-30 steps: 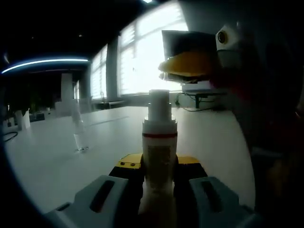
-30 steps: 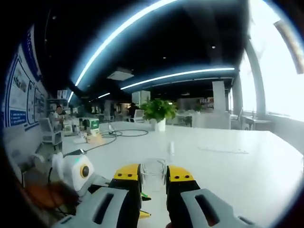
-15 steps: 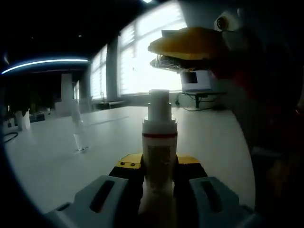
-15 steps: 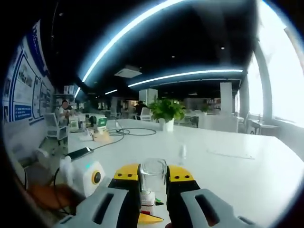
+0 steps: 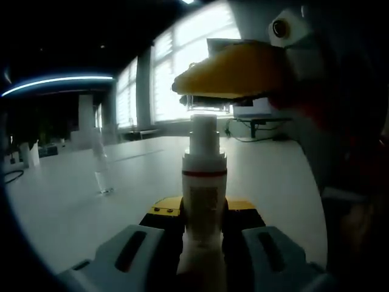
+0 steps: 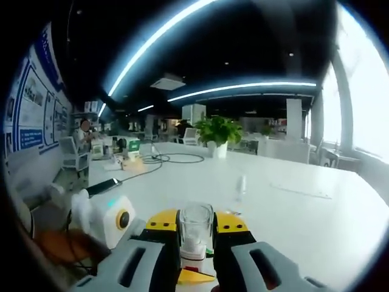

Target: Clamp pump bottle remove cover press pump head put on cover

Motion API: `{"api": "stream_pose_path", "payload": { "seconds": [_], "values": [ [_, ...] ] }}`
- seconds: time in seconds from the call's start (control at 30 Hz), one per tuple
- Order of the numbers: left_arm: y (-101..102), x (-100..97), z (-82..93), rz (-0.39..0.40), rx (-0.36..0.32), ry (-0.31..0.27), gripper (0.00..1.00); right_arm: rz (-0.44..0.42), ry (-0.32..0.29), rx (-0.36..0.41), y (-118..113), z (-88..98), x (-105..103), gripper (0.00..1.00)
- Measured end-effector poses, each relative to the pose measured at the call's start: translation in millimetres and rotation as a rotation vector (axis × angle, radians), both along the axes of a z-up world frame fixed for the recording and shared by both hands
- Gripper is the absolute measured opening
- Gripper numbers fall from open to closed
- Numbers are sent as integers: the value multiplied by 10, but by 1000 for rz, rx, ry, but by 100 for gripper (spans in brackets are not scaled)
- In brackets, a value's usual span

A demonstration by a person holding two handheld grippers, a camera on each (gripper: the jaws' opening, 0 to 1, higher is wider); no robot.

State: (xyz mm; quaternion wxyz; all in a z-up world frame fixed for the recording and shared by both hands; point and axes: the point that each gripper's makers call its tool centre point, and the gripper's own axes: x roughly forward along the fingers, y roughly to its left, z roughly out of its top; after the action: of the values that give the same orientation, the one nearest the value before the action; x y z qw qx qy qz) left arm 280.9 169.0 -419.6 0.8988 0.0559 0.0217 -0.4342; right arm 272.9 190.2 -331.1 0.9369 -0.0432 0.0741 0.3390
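A white pump bottle (image 5: 204, 201) with a red band stands upright between the jaws of my left gripper (image 5: 203, 222), which is shut on its body. Its bare pump head (image 5: 203, 131) points up. My right gripper (image 5: 228, 73) reaches in from the right in the left gripper view, just above the pump head, with the clear cover (image 5: 209, 103) under its yellow jaws. In the right gripper view, my right gripper (image 6: 196, 231) is shut on the clear cover (image 6: 196, 225), and the white pump head (image 6: 193, 246) shows through and below it.
The white table (image 5: 121, 176) stretches away to bright windows. A small clear bottle (image 5: 101, 173) stands on the table to the left, seen also in the right gripper view as a small bottle (image 6: 241, 185). A potted plant (image 6: 217, 134), cables and a person at a desk are far off.
My right gripper has carried the clear cover leftward and down, from beside the bottle to directly over the pump head. The left gripper and bottle have stayed still.
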Motion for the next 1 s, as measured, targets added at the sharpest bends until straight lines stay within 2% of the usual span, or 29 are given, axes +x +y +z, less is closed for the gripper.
{"api": "stream_pose_path", "payload": {
  "seconds": [0.37,0.7,0.83,1.0],
  "values": [
    [4,4,2,3,2,-2,14,2,21,5,23,-55,37,15],
    [-1,-9,3,3,0,0,14,5,57,15,49,-177,30,15],
    [5,-1,2,3,2,-2,14,6,63,7,61,-231,26,15],
    [13,9,-1,5,1,-1,15,0,41,13,61,-230,19,15]
  ]
}}
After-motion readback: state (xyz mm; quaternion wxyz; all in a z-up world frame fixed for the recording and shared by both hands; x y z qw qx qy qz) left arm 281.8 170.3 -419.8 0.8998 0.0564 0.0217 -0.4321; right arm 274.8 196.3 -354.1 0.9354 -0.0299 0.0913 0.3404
